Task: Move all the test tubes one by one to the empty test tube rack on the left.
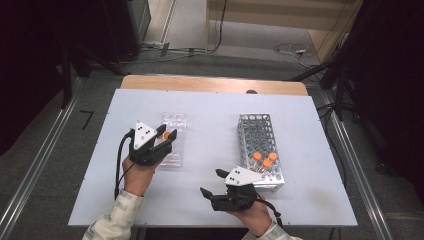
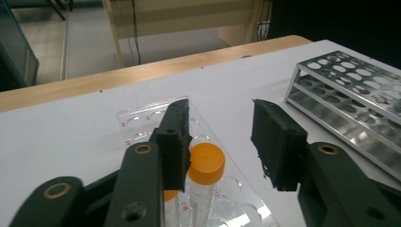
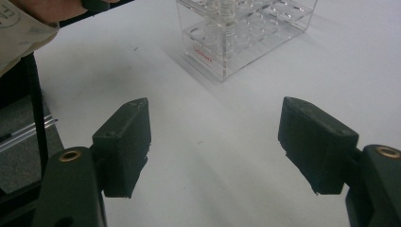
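An orange-capped tube (image 2: pixel 205 161) stands upright in a clear plastic rack (image 2: pixel 142 118) on the white table. My left gripper (image 2: pixel 222 127) is over it with its jaws apart. The tube is right beside the left pad (image 2: pixel 176 151), and the right pad (image 2: pixel 276 142) is well clear of it. From above, the left gripper (image 1: pixel 166 135) hovers over the clear rack (image 1: pixel 174 120) at centre left, with the orange cap (image 1: pixel 161 135) showing at its tip. My right gripper (image 1: pixel 212 182) is open near the front edge, and nothing is between the jaws of the right gripper (image 3: pixel 215 118).
A metal tube rack (image 1: pixel 255 130) stands at the right and holds three orange-capped tubes (image 1: pixel 265 159) at its near end. A second orange cap (image 2: pixel 170 195) peeks out behind the left jaw. The wooden table edge (image 1: pixel 210 84) runs along the back.
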Available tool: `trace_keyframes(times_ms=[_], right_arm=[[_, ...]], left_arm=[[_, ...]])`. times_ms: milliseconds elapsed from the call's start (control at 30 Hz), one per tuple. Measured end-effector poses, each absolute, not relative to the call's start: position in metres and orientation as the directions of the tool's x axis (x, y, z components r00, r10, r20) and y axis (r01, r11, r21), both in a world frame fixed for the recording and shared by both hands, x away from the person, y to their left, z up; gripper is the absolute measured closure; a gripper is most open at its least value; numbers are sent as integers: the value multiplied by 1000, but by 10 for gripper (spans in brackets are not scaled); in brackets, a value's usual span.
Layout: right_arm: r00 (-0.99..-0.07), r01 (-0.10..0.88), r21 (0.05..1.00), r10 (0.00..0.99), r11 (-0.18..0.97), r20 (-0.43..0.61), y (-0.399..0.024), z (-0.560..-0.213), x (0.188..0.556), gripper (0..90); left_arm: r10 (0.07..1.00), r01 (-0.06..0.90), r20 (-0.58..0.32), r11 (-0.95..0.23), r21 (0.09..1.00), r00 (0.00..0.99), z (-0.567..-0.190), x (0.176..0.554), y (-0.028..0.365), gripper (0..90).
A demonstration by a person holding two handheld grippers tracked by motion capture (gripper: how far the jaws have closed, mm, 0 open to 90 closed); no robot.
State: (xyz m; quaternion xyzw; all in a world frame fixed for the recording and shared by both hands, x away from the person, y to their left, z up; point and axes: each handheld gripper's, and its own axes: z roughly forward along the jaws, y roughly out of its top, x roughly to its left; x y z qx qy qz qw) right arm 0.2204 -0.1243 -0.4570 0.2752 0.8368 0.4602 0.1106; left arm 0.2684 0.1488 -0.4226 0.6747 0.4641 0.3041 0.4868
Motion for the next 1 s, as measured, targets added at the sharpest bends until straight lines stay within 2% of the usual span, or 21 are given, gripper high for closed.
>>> trace_keyframes(times_ms=[167,267,400,1000], right_arm=[[-821,355,841,566,409,71,-130,-453,219,260],[-815,353,850,575,392,74,-136,-449,217,261],[-806,345,862,588,372,68,-147,-444,215,263],[-733,337,888,679,314,38,-210,-434,195,282]], left_arm=[[916,341,-82,-61,938,392,-417,261,147,380],[920,342,-72,-69,937,384,-415,256,144,279],[915,342,-76,-70,937,395,-413,252,141,201],[911,325,-56,-87,942,408,-411,246,134,180]])
